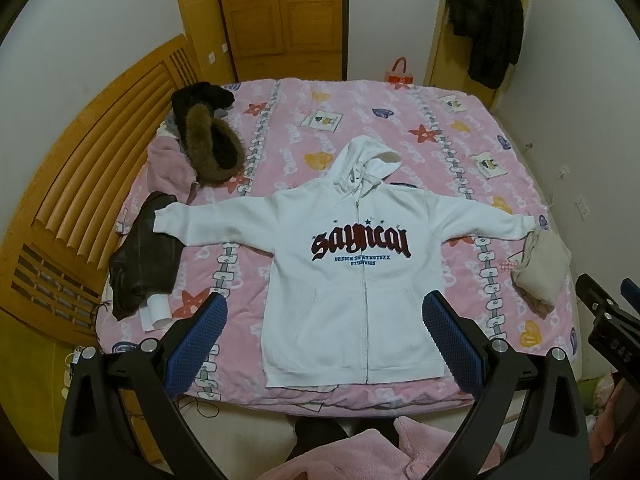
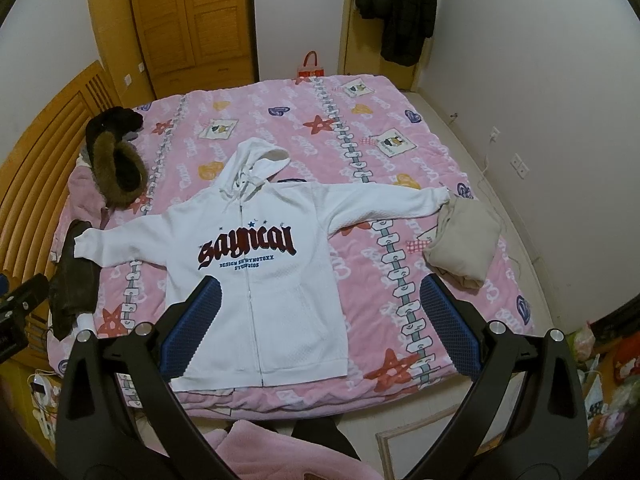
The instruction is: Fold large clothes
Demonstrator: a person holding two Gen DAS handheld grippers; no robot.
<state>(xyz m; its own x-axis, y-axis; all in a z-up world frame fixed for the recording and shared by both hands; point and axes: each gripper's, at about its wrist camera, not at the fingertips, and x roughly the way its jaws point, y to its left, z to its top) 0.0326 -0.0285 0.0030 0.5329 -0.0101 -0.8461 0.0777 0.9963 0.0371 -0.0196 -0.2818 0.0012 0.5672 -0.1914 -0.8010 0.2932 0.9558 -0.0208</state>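
Observation:
A white zip hoodie (image 1: 344, 280) with dark red lettering lies flat and face up on the pink bed (image 1: 360, 120), sleeves spread out to both sides, hood pointing away from me. My left gripper (image 1: 326, 304) hovers open above the hoodie's lower half, nothing between its blue pads. In the right wrist view the same hoodie (image 2: 256, 280) lies left of centre. My right gripper (image 2: 320, 288) is open above the hoodie's right hem and the bedspread (image 2: 400, 128), holding nothing. The right gripper's body (image 1: 608, 320) shows at the left wrist view's right edge.
On the bed's left side lie a dark brown jacket (image 1: 144, 256), a fur-trimmed black coat (image 1: 212, 140) and pink cloth (image 1: 170, 164). A folded beige garment (image 1: 540, 268) sits by the right sleeve cuff. A wooden headboard (image 1: 80, 184) stands left; a black coat (image 1: 486, 20) hangs on the far wall.

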